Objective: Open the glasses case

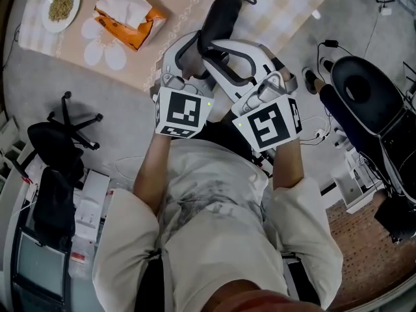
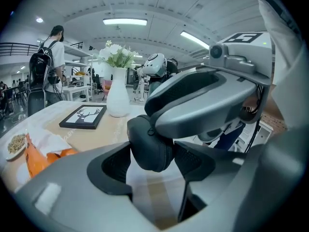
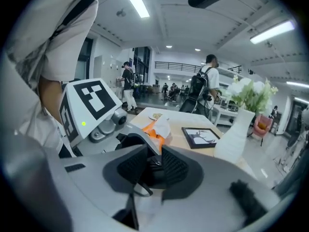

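Jaws of your left gripper (image 2: 153, 164) clench the black zippered glasses case (image 2: 147, 144); those of your right gripper (image 3: 152, 170) stand released.

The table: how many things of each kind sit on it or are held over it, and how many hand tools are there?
Glasses case: 1
Plate with food: 1
Orange tissue pack: 1
White vase of flowers: 1
Framed picture: 1
Hand-held tools: 2, the left tool and the right tool
Total: 7
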### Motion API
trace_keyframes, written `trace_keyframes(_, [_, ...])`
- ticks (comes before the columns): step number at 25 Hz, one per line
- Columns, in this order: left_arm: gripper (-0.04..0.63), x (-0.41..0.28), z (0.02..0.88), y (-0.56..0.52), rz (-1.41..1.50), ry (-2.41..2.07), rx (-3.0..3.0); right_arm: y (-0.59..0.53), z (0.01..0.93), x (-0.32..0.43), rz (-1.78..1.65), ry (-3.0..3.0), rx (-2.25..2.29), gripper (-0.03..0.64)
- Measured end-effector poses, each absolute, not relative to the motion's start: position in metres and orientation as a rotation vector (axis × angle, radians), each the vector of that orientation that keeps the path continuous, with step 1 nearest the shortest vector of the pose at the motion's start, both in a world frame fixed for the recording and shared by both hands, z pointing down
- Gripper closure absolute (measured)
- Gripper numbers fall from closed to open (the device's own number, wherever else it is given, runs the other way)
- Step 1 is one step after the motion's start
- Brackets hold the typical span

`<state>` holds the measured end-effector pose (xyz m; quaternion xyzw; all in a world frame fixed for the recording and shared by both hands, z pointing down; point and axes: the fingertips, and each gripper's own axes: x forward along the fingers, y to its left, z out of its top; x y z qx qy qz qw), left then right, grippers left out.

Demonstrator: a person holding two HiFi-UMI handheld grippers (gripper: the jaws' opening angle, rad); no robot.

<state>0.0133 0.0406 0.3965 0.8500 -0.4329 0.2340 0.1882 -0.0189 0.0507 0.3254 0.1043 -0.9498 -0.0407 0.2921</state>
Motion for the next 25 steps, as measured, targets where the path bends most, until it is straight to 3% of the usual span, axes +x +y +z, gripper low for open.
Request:
trace_keyframes(5, [0.304,0.013,0.396,0.040,0.675,-1.207,2.390,0.054,0.335,-0.026,-0.223,-2.432,0.207,0.503])
trace_keyframes(10, [0.304,0.012,0.396,0.040,0.658,-1.195,2.389,0.045,0.331,-0.024,-0.296,-2.371,0.270,0.598])
trace_keyframes(21, [0.304,0.008,0.394,0.040,0.660,-1.176,2.389,0.037,0.319,-0.010,-0.085,-2.501,0.343,0.597])
trace_keyframes(22, [0.304,0.008,0.394,0.040,0.662,-1.174,2.391,0.038,0.320,-0.013,-0.047,-2.522,0.330,0.581])
trace_keyframes(23, [0.304,0.009,0.394,0.040,0.662,-1.172,2.394,0.040,0.321,-0.015,-0.019,-2.529,0.313,0.514])
trace_keyframes(25, [0.304,0.009,0.394,0.039,0.664,-1.168,2.399,0.040,0.327,-0.019,0.004,-2.516,0.275,0.487])
